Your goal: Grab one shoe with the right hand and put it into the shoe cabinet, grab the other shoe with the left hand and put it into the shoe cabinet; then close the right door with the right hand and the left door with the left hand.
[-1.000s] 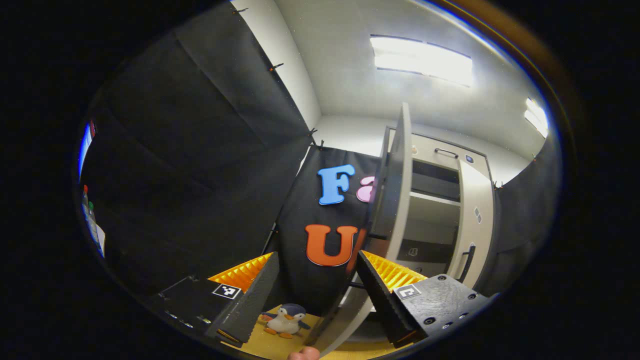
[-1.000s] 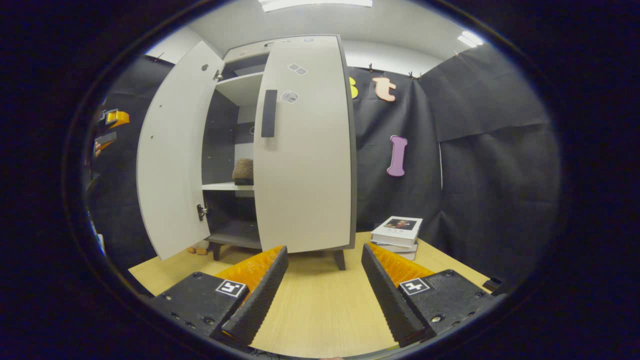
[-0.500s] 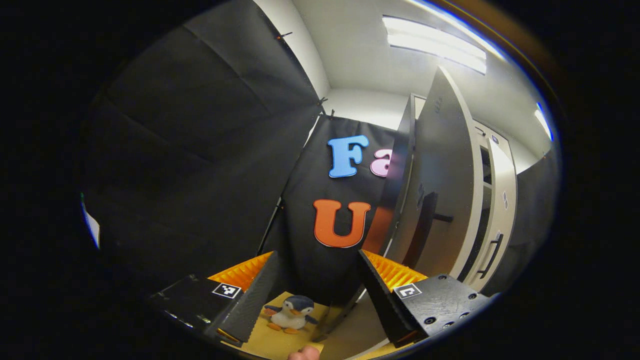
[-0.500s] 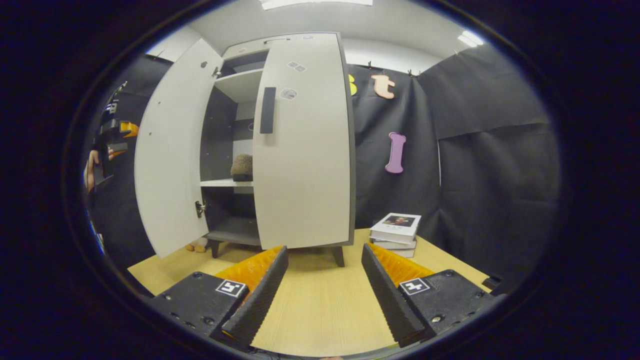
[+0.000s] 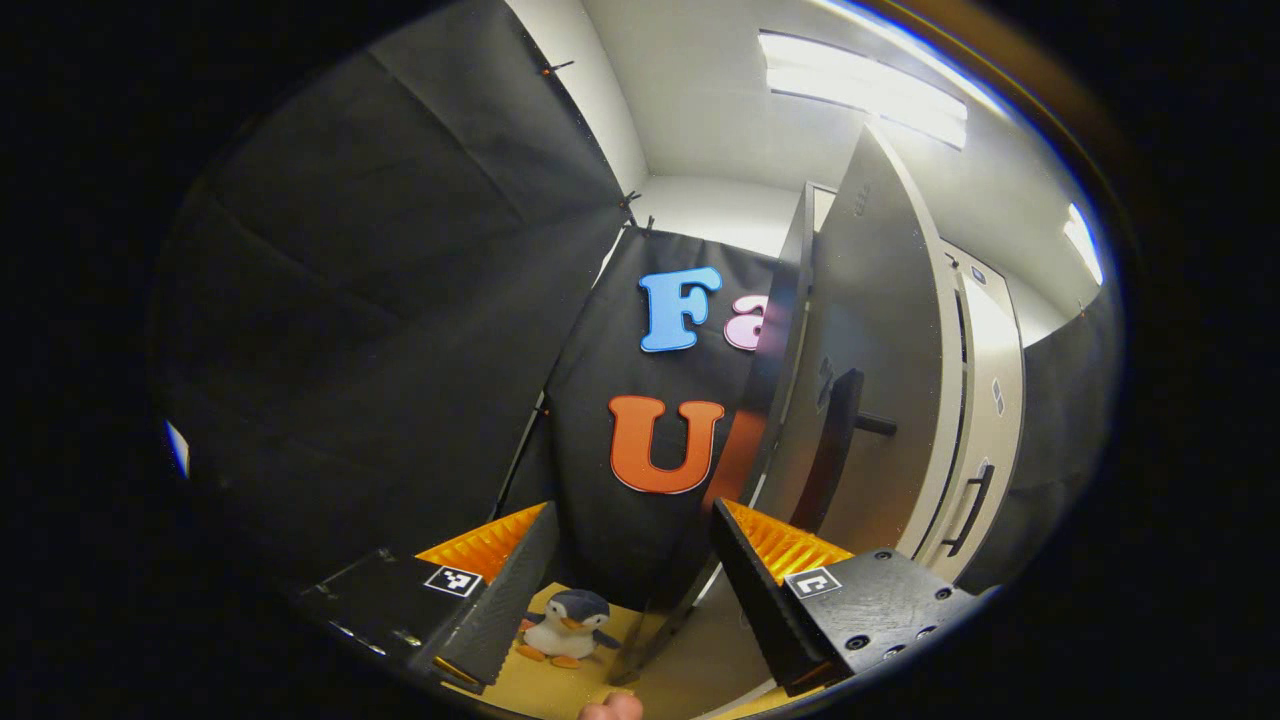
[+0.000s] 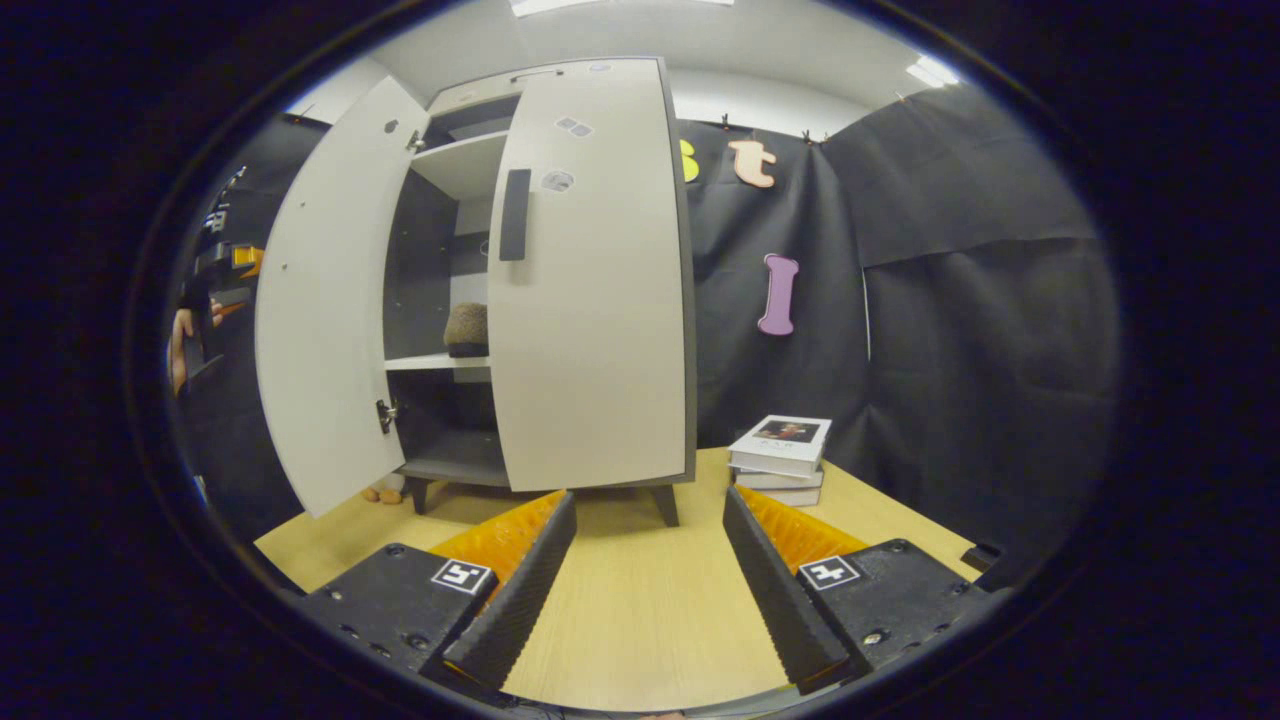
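Shoe cabinet: the tall pale grey shoe cabinet stands on the light wooden worktop, against the black cloth wall.
Right door: the flat grey right door with a dark bar handle lies closed against the front.
Left door: the grey left door stands partly open.
Shoe: one fuzzy brown shoe sits on the middle shelf, seen through the gap.
Left gripper: the left gripper has its fingers apart and empty, close beside the left door's outer face.
Right gripper: the right gripper has its fingers apart and empty above the worktop, well back from the cabinet.
Around: a stack of white books lies right of the cabinet; a small plush penguin sits by the wall.
Far off: the right gripper view shows a hand holding the other gripper beyond the open door.
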Motion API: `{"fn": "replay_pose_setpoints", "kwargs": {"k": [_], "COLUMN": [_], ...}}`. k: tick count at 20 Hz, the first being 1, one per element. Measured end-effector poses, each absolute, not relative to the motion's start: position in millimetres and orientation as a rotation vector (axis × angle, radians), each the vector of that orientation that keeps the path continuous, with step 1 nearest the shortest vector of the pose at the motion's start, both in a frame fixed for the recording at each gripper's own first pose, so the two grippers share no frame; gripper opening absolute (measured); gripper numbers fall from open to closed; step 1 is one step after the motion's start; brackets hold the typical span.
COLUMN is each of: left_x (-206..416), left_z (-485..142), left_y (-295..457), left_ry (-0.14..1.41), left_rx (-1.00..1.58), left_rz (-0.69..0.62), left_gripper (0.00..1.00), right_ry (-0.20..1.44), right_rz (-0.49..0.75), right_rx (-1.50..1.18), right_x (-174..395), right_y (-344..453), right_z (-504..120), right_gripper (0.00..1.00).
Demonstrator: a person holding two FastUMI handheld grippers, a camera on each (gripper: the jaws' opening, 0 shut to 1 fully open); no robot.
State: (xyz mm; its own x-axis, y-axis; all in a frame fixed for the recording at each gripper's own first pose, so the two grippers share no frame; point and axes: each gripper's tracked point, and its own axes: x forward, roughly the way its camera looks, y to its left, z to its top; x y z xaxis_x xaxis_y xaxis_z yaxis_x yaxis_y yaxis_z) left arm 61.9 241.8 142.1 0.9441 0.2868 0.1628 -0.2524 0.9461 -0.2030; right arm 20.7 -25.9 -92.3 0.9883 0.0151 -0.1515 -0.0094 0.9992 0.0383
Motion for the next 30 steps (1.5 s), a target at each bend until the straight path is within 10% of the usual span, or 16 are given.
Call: {"fn": "replay_pose_setpoints", "kwargs": {"k": [30], "left_x": [115], "left_z": [129], "left_y": [99], "left_ry": [-0.161], "left_rx": [-0.174], "left_rz": [-0.008], "left_gripper": [0.99], "right_ry": [0.172], "right_rz": [-0.056], "right_rx": [0.048], "right_x": [13], "right_y": [-59], "right_z": [-95], "right_gripper": [0.96]}}
